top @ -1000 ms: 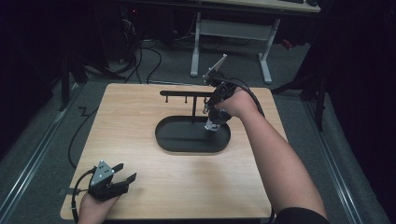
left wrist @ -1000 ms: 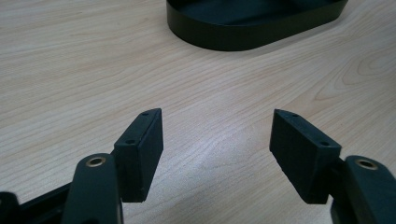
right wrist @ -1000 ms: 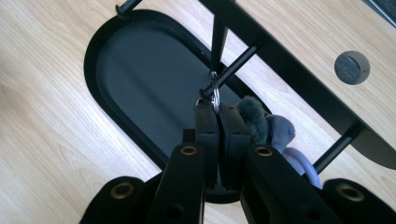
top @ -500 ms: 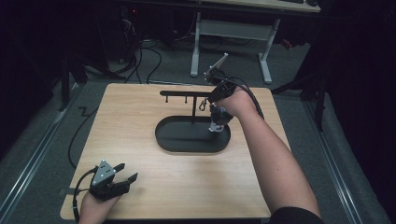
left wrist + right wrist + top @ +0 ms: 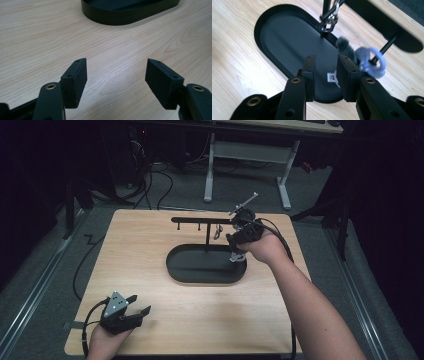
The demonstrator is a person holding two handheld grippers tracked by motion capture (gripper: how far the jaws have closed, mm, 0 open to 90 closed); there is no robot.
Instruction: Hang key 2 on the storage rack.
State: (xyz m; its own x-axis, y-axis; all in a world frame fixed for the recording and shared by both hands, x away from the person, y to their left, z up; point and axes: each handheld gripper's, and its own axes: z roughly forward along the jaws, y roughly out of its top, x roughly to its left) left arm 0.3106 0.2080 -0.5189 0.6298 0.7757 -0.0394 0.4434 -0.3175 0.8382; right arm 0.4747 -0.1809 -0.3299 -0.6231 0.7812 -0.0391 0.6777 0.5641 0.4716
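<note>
Since a second ago, our right gripper (image 5: 234, 251) has drifted a little toward the right end of the black oval tray (image 5: 176, 268), and its jaws have just been opening. In the right gripper view we see the two black pads standing a small way apart with nothing pressed between them; a small white tag (image 5: 332, 77) shows in the gap, and a pale lilac ring with a grey fluffy pompom (image 5: 372, 61) sits just beside the right-hand pad, blurred, at the tray's rim. Whether the charm touches the pad we cannot tell.

We count one tray, one black T-shaped stand (image 5: 207, 230) rising from it with a single crossbar and short pegs hanging below, one silver metal clasp (image 5: 328, 21) hooked near the post, one lilac charm, and two grippers. One light wooden table (image 5: 310, 310) carries all of it.

Our right forearm reaches in from the lower right of the high view, wrist bent so the gripper points down over the tray's right end, its cable looping back along the arm. Our left gripper (image 5: 134, 312) rests at the table's near left corner, well apart from the tray, where it lay a second ago. Its jaws are spread wide over bare wood in the left gripper view, holding nothing, the grey plate on top.
</note>
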